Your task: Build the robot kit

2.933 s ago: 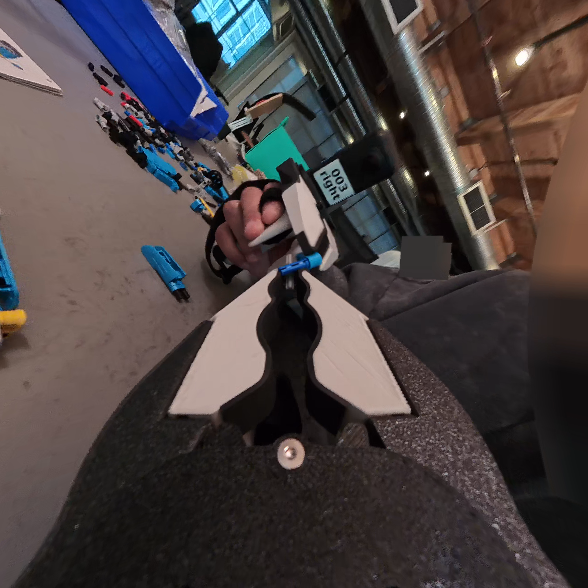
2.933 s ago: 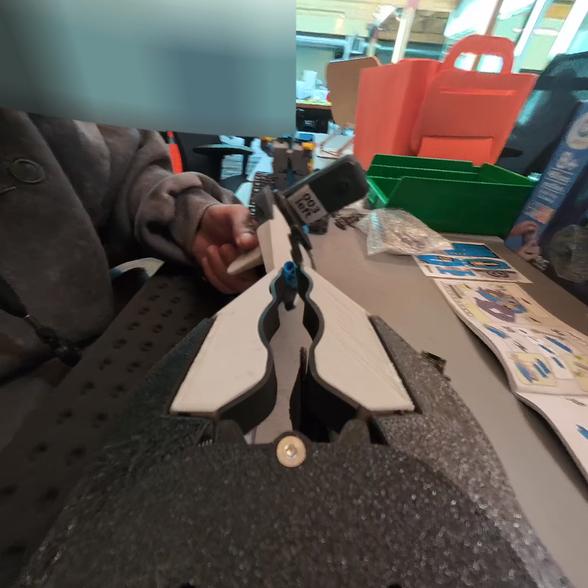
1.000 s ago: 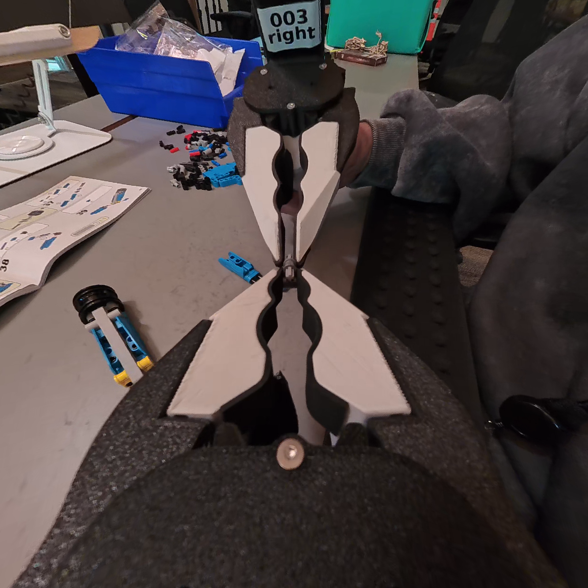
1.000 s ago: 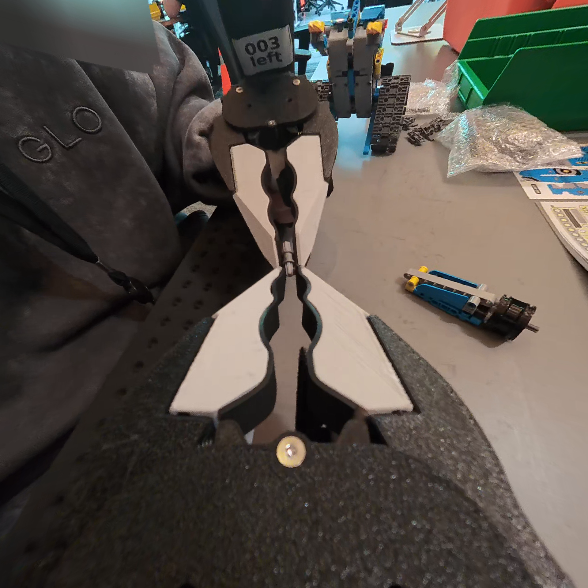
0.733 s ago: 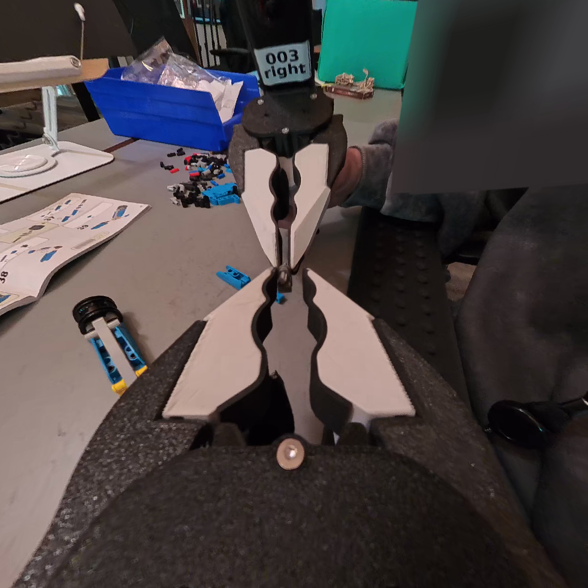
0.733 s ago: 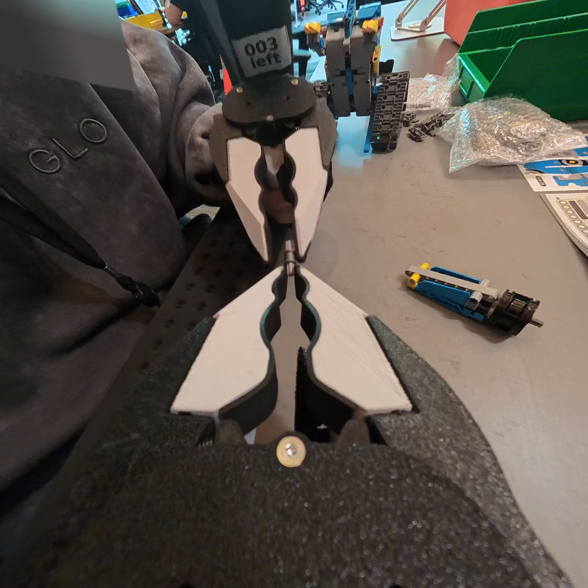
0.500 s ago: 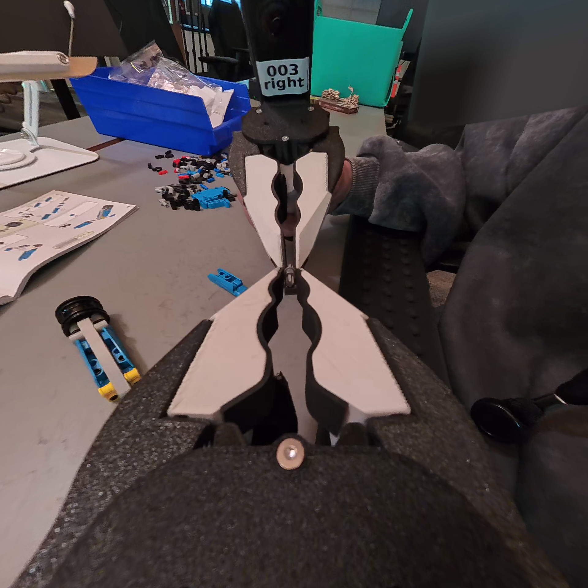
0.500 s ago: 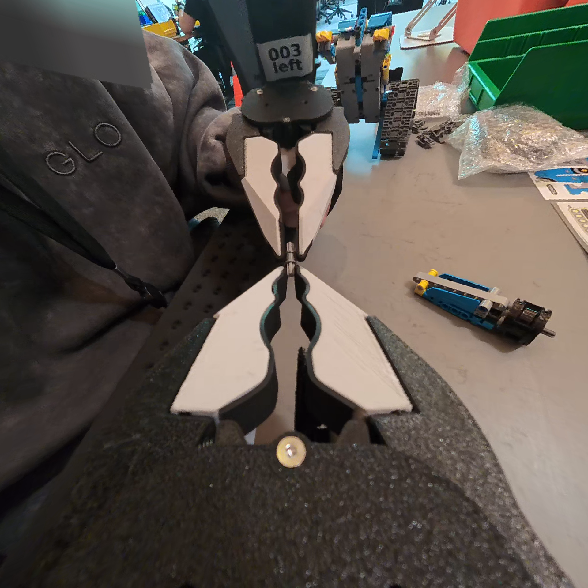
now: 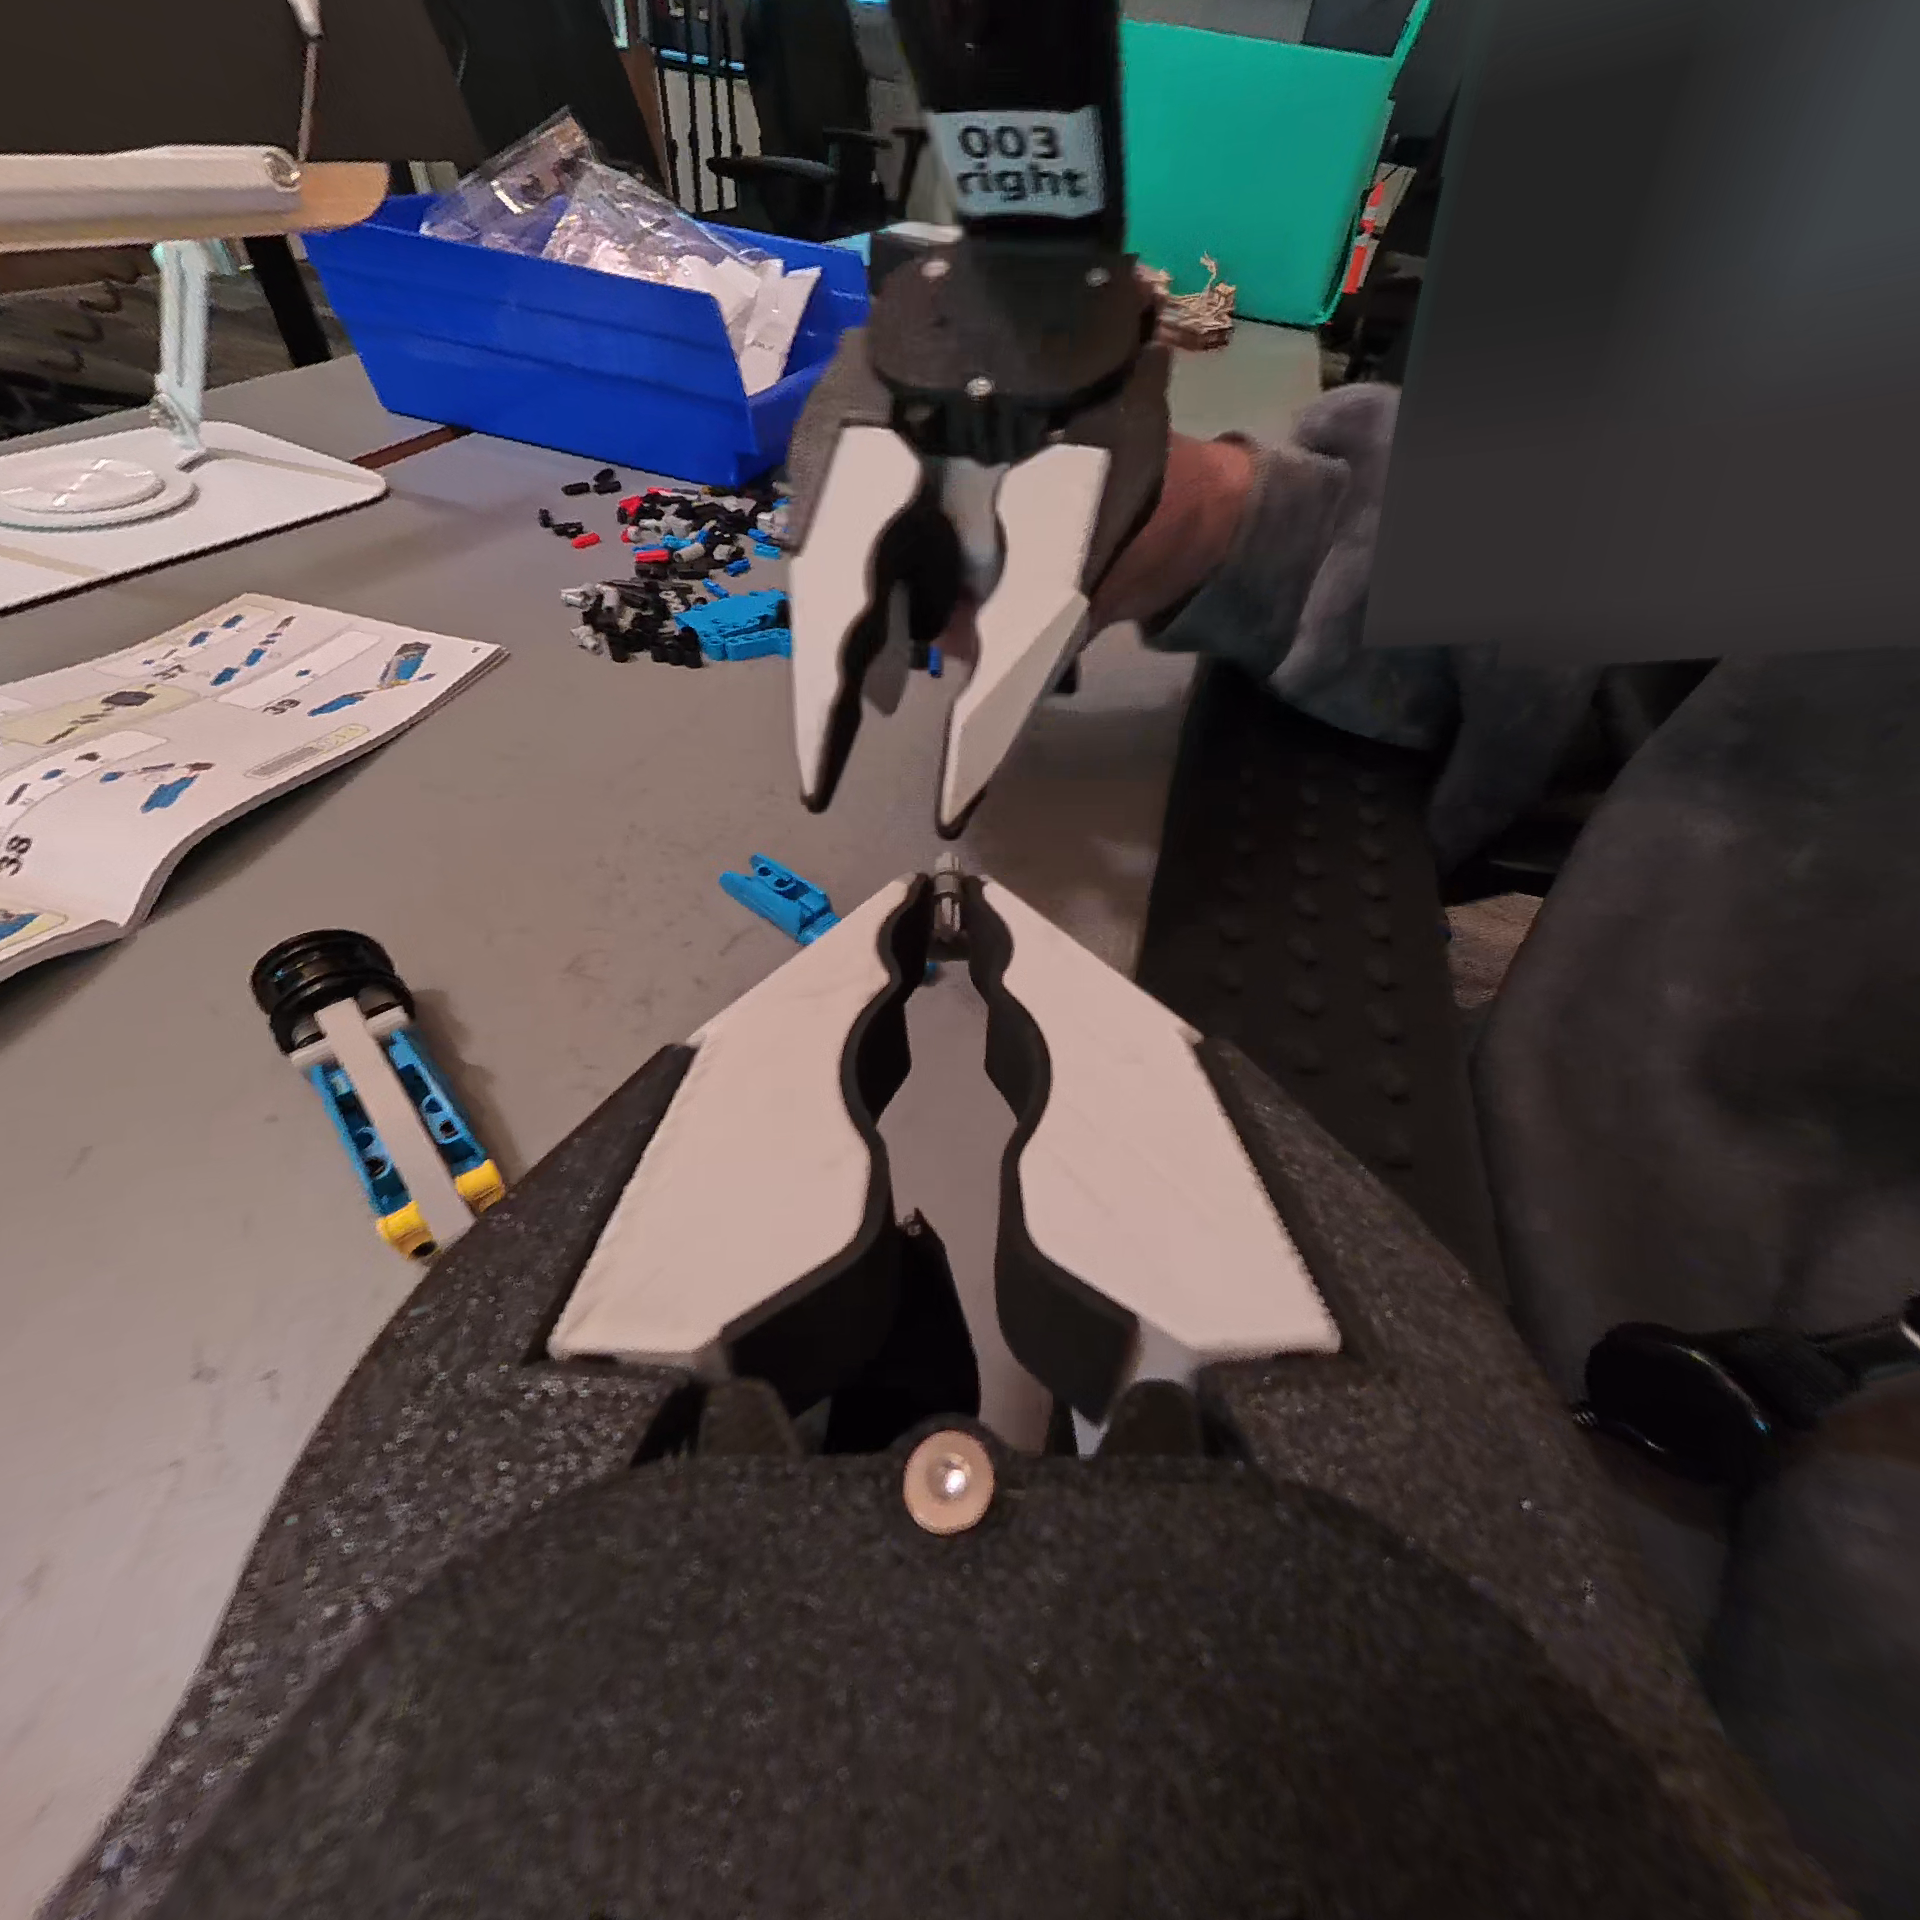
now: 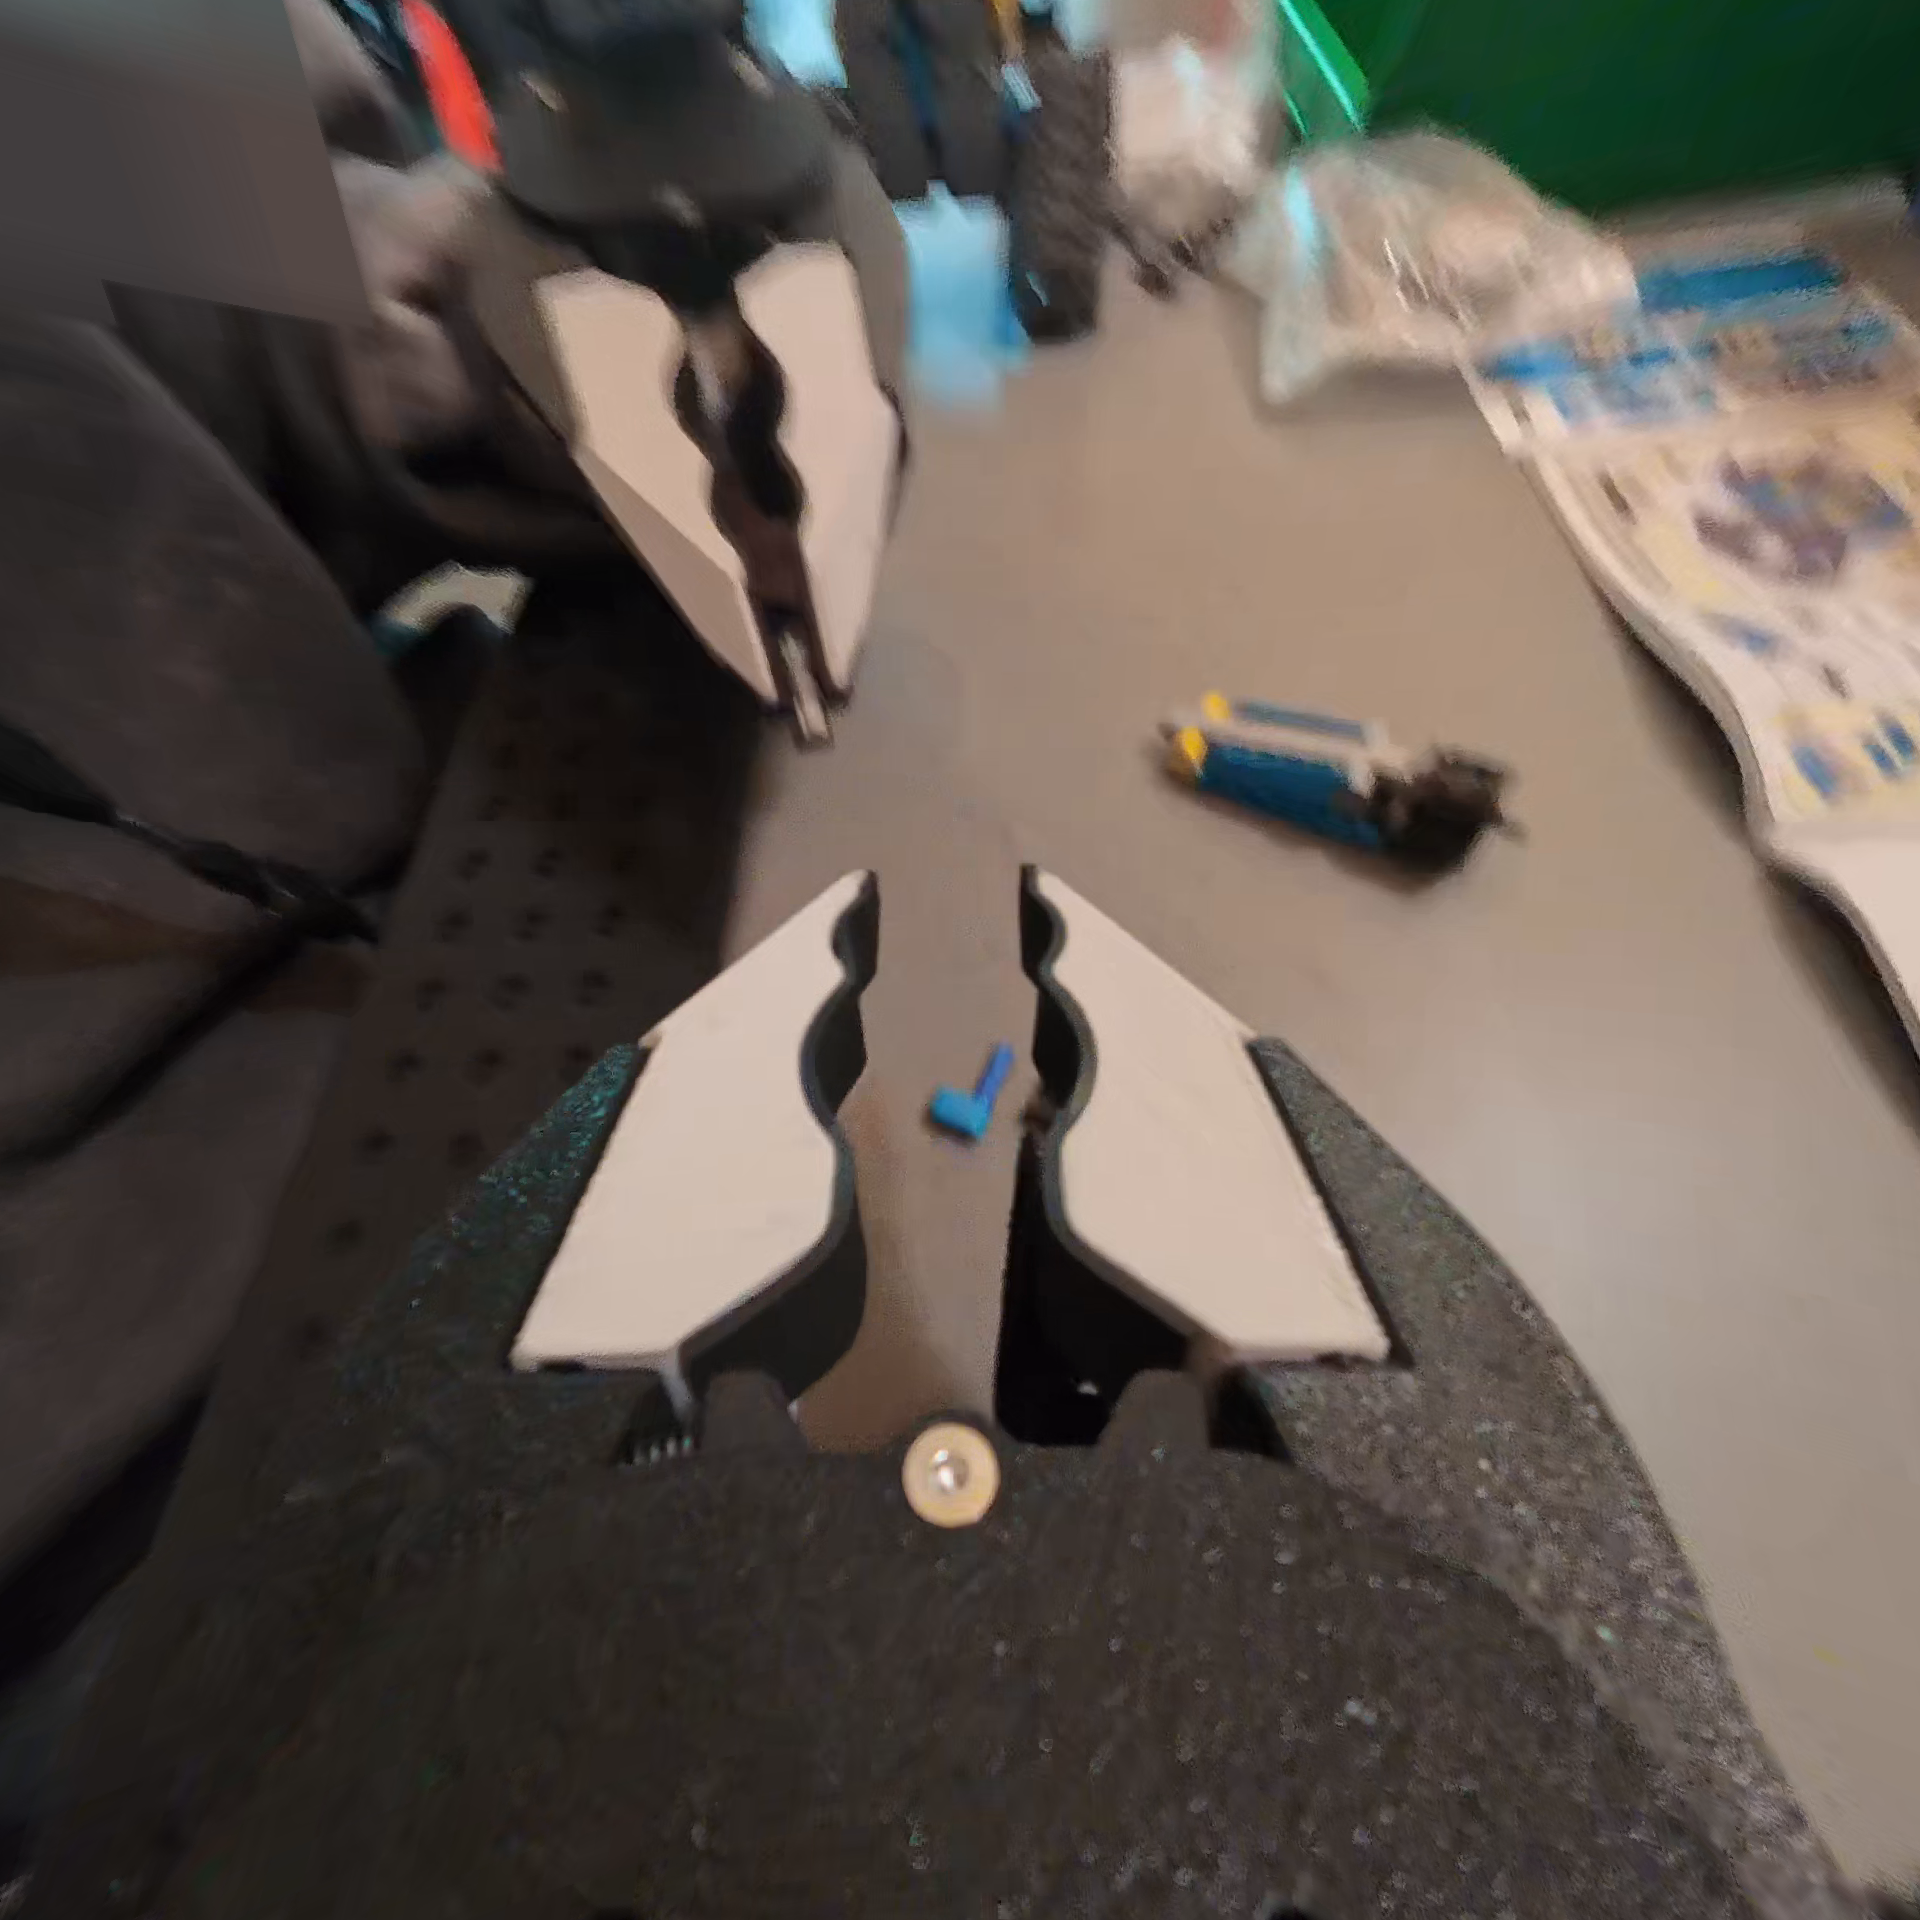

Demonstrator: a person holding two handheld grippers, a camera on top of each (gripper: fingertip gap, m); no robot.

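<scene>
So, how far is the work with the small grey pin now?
Done: a blue-and-white assembly lies built on the table. In hand: the left gripper is shut on the grey pin; the right gripper, jaws open, is clear of it. Left: loose pieces lie unattached.

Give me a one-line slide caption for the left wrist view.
Left gripper shut on a small grey pin, facing the open right gripper above a grey table.

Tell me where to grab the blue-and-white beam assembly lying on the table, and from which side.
Grip the blue-and-white beam assembly mid-length, across its narrow width, coming down from above. It lies flat on the table with straight, parallel long sides; the black round end looks too bulky for the fingers.
</scene>
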